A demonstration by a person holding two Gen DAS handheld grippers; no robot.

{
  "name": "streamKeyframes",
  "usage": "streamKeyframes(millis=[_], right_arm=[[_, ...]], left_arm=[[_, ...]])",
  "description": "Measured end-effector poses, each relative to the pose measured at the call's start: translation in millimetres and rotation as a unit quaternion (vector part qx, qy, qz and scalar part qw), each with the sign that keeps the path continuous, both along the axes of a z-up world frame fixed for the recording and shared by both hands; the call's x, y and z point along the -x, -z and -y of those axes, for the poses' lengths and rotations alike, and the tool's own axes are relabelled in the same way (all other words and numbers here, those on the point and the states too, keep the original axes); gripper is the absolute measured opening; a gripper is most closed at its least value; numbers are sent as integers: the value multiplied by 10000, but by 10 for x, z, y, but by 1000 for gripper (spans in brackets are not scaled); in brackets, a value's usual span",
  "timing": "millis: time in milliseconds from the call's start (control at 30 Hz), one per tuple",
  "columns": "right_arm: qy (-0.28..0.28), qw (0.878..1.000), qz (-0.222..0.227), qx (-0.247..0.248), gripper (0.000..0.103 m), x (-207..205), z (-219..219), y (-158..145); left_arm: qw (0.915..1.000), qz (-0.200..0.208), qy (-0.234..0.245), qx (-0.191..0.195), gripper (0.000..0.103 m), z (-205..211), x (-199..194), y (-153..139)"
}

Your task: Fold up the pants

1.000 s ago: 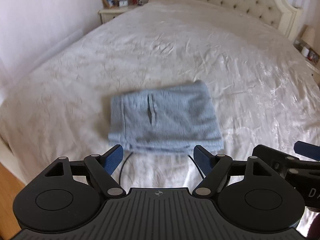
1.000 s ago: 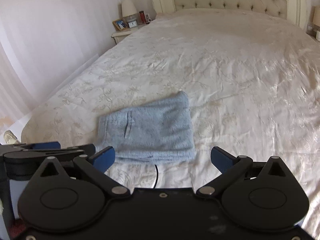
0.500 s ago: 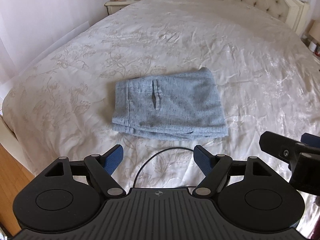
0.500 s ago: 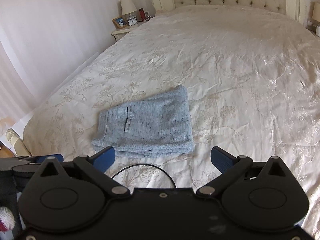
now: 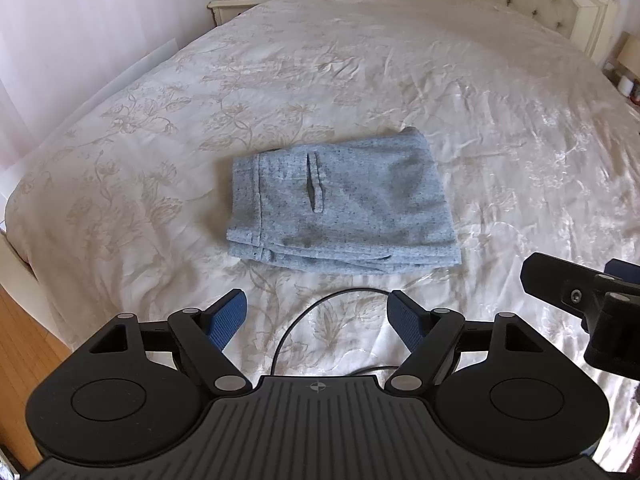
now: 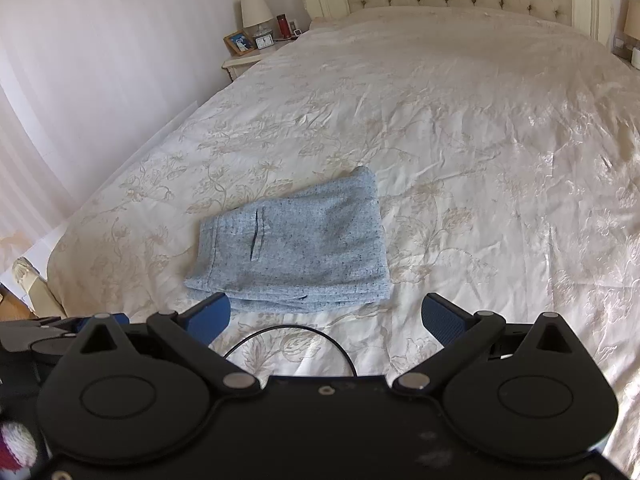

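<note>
On the bed (image 5: 400,80), folded pants (image 5: 340,208) beyond both grippers' fingers (image 5: 226,316), spread wide, holding nothing.

No words, brand names or numbers can be read in either view. The only sign is a small round crosshair emblem (image 5: 318,387) moulded at the top middle of the ribbed dark housing in the left wrist view. A small clock (image 6: 263,42) stands on the nightstand (image 6: 240,62) beside the bed, but its dial is too small to make out any numerals.
</note>
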State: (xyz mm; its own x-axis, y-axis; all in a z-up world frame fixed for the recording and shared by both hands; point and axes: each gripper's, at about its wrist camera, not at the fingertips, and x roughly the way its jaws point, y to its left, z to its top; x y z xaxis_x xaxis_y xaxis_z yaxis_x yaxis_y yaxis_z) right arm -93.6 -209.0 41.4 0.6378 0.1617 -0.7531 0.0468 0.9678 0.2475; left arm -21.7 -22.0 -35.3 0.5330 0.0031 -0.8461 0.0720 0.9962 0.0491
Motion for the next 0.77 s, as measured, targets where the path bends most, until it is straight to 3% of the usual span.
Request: streamKeyframes(millis=[767], right_arm=[[69, 9999, -87, -81, 103, -53, -103, 41]], left_arm=[[9999, 8, 104, -33, 76, -89, -36, 7]])
